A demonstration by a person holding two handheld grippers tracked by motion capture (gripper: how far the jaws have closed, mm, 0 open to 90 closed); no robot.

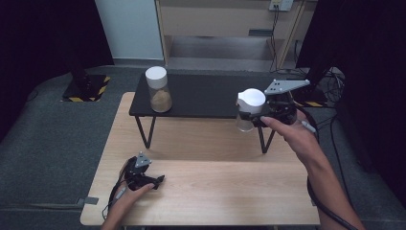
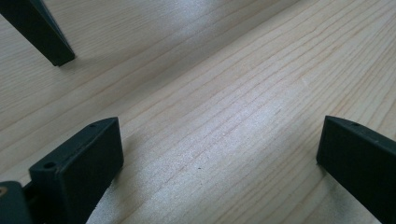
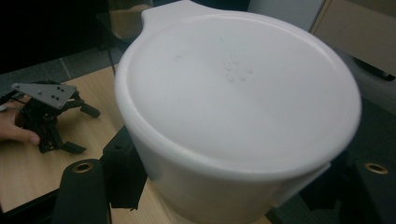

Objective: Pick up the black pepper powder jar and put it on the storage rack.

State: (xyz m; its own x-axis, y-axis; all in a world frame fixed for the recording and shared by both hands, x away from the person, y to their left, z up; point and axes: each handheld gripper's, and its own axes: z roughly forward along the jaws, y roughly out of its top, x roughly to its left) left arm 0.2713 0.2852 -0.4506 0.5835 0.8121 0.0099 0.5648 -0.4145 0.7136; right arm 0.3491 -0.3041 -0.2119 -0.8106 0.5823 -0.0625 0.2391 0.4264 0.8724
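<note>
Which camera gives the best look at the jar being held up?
The high view: it shows the whole jar, white lid and clear body, clamped in the right gripper by the black shelf. The right gripper view shows mostly its lid, very close. The left gripper view looks at the wooden table.

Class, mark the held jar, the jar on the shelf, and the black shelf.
held jar (image 1: 251, 98), high view, its white lid.
jar on the shelf (image 1: 160, 99), high view, its clear body.
black shelf (image 1: 206, 96), high view, bare top.

Bare wooden table (image 1: 215, 187) ahead; black shelf (image 1: 201, 96) behind.
</note>
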